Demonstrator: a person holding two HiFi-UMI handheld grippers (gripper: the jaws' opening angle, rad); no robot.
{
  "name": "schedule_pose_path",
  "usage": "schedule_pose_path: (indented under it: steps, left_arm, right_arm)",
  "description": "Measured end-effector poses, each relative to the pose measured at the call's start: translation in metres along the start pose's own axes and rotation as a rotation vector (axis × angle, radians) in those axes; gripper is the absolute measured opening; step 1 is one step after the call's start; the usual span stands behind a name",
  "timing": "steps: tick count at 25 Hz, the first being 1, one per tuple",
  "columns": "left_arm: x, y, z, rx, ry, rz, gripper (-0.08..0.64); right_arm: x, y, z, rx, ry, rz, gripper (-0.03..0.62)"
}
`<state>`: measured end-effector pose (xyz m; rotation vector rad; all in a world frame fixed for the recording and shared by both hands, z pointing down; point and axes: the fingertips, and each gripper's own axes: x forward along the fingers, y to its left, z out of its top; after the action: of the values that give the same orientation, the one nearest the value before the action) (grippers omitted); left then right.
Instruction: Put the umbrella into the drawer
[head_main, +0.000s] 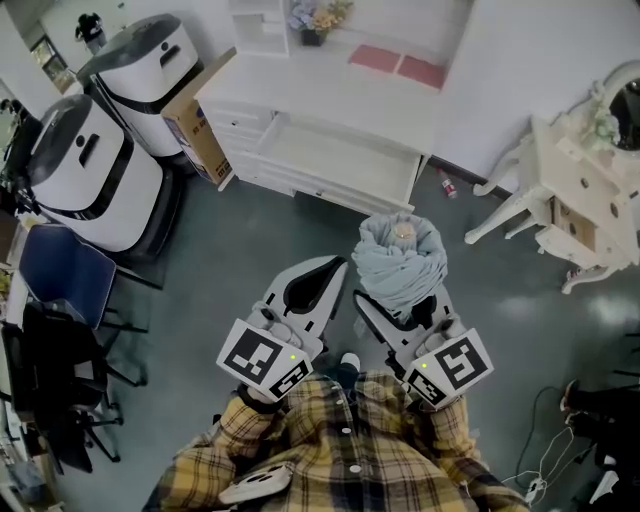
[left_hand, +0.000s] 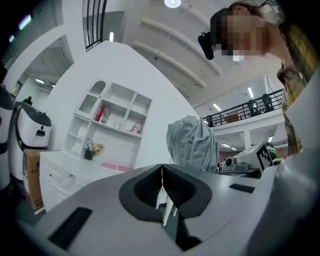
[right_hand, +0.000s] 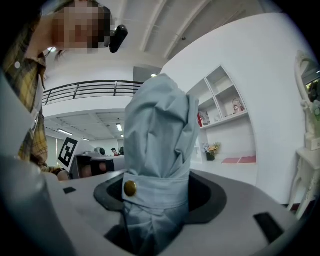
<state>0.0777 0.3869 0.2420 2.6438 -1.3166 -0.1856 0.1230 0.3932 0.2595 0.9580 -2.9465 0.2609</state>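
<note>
Between jaws of right tool (right_hand: 157, 195): folded umbrella (right_hand: 159, 130), clamped.

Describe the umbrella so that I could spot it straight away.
Find the long white dresser with its open drawer. On the grey floor before it stands a person in a yellow plaid shirt, whose right gripper clamps the folded pale blue-grey fabric umbrella. It is the only soft, bunched thing there, cinched by a strap with a brass snap.
</note>
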Motion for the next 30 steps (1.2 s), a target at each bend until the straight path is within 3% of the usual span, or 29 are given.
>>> schedule_pose_path:
  steps: [16, 24, 30]
  left_arm:
    - [0.02, -0.043, -0.016, 0.024, -0.006, 0.06, 0.02]
    - [0.03, -0.022, -0.019, 0.018, 0.001, 0.068, 0.02]
    - [0.045, 0.016, -0.015, 0.01, 0.001, 0.063, 0.02]
  right_arm:
    - [-0.047, -0.03, -0.007, 0.024, -0.01, 0.052, 0.287]
    - [-0.028, -0.041, -0.006, 0.026, -0.006, 0.059, 0.287]
    - [0.011, -0.057, -0.008, 0.048, 0.007, 0.06, 0.288]
